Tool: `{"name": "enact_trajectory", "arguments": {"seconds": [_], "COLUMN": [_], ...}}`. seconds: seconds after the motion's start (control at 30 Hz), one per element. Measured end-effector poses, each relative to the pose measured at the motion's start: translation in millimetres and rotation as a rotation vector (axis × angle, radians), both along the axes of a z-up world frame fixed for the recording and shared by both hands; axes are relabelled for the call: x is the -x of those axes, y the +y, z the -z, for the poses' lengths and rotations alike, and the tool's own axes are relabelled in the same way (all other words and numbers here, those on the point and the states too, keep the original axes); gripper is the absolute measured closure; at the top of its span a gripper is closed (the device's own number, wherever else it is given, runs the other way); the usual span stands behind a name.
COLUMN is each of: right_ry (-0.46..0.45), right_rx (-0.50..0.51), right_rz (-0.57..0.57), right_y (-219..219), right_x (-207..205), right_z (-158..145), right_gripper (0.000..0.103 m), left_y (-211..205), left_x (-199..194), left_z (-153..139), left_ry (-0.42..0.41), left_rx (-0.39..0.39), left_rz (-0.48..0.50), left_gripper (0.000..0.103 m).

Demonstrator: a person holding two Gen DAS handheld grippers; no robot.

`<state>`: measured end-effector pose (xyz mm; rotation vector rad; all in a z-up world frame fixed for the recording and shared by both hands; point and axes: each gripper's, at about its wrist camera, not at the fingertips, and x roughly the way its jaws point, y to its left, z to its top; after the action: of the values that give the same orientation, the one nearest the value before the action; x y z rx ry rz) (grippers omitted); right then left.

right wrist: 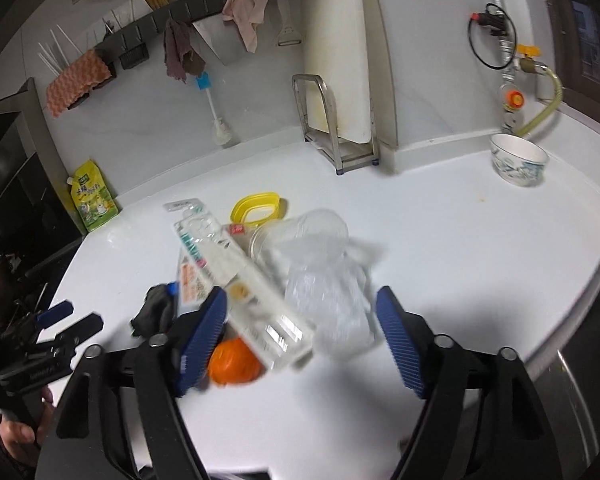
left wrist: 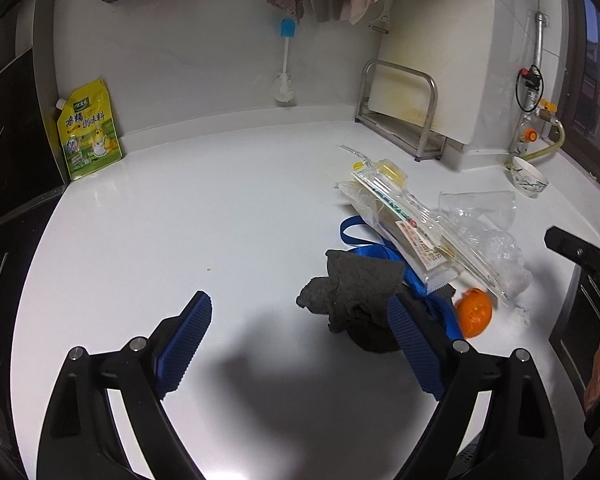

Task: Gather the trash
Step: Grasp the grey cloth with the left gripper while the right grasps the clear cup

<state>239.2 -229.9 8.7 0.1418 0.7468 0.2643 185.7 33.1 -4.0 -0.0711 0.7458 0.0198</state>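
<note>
A heap of trash lies on the white counter (left wrist: pixel 180 220). It holds a dark grey cloth (left wrist: pixel 356 292), a blue ribbon (left wrist: pixel 356 236), a long clear package with a printed label (left wrist: pixel 404 224), crumpled clear plastic (left wrist: pixel 496 248) and an orange piece of fruit (left wrist: pixel 476 312). My left gripper (left wrist: pixel 300 308) is open with nothing gripped; its right finger sits against the cloth's near side. My right gripper (right wrist: pixel 302 296) is open, low over the heap. The long package (right wrist: pixel 240 276) and the crumpled plastic (right wrist: pixel 332 296) show between its fingers, with neither pad pressing on them. The orange fruit (right wrist: pixel 232 364) lies by its left finger.
A clear cup (right wrist: pixel 300 228) and a yellow lid ring (right wrist: pixel 256 206) lie behind the heap. A yellow seasoning pouch (left wrist: pixel 88 132) leans at the back left. A metal rack (left wrist: pixel 400 112) with a white board stands at the back. A patterned bowl (right wrist: pixel 518 160) sits near the gas valve (right wrist: pixel 512 100).
</note>
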Motion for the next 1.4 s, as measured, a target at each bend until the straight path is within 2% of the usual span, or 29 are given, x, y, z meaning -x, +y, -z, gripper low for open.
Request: {"name": "enact_trajectory", "arguments": {"seconds": [0.23,0.67,0.97,1.03,1.07,1.4], "right_ry": [0.050,0.096,0.073,0.071,0.070,0.007], "right_rx": [-0.013,-0.059,-0.063,-0.062,-0.061,-0.050], "right_rz": [-0.013,-0.070,-0.093,-0.101,-0.103,-0.101], "right_y": [-0.4,4.6,12.8,13.8,14.5,13.4], "right_x": [-44.5,-76.7,-81.3,-81.4,-81.5,-68.5], "right_z": [15.2,25.7,24.4,23.7,23.0,11.1], "right_gripper": [0.027,0.026,0.027,0.038,0.038,0.039], "left_y": [0.5,-5.7,-4.9,-3.5,-3.0,-7.8], "left_x": [-12.1,-27.9,-32.3,-33.2,-33.7,-32.3], "left_z": [12.0,20.7,23.6,24.8,25.4,25.1], "left_ry": [0.020,0.032,0.034,0.036,0.038,0.035], "left_rx": [-0.006,-0.012,-0.019,-0.016,-0.014,-0.001], "left_rz": [-0.013,-0.015,-0.024,-0.026,-0.027,-0.004], "left_gripper": [0.015,0.015,0.015,0.015,0.015,0.015]}}
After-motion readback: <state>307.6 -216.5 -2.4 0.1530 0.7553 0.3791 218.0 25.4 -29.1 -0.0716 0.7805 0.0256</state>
